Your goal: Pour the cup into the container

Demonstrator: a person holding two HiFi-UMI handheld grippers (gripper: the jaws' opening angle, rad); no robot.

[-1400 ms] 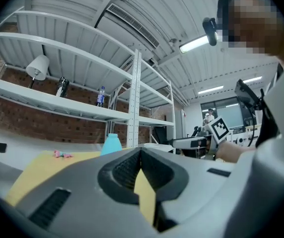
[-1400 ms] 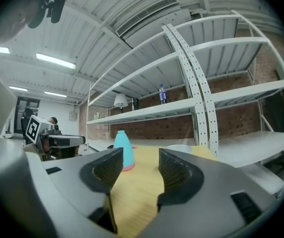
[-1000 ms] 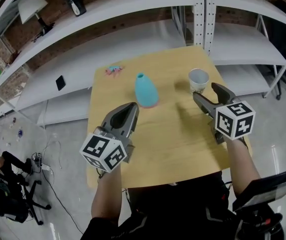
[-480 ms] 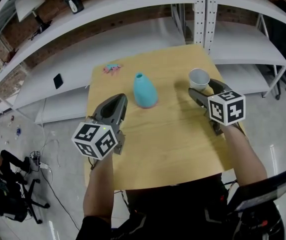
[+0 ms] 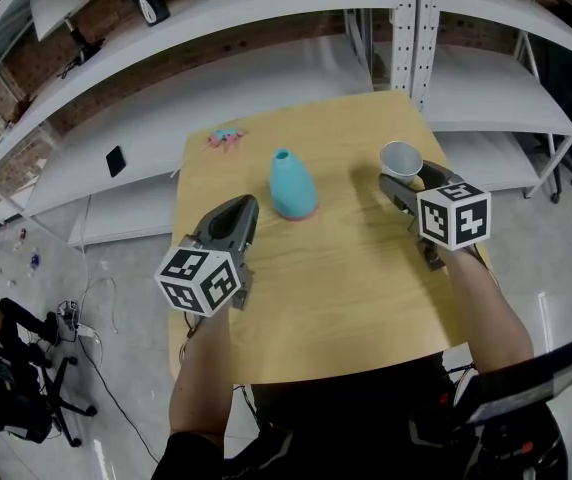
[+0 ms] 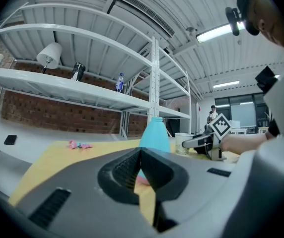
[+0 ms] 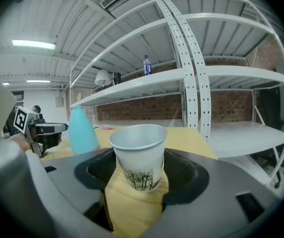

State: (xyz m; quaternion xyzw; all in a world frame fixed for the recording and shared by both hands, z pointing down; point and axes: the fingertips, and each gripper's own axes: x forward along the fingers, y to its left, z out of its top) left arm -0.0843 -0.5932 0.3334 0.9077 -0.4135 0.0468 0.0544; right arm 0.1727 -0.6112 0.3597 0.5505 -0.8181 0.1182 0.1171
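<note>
Right gripper view: fingers (image 7: 184,175) of the right gripper (image 7: 142,163) stand wide apart, having just been closing slightly. The white paper cup (image 7: 139,155) stands upright between their tips on the worktop (image 5: 346,268), and neither pad is seen pressing on it. Ahead and to the left of these fingers stands the teal container (image 7: 81,130), upright and well apart from the cup.

Left gripper view: fingers (image 6: 122,170) of the left gripper (image 6: 141,152) are brought together at their tips, with nothing between them. The container stands directly beyond the tips, apart from them.

Head view: a small pink item (image 5: 224,137) lies farther beyond the left fingers, near the worktop's far edge.
</note>
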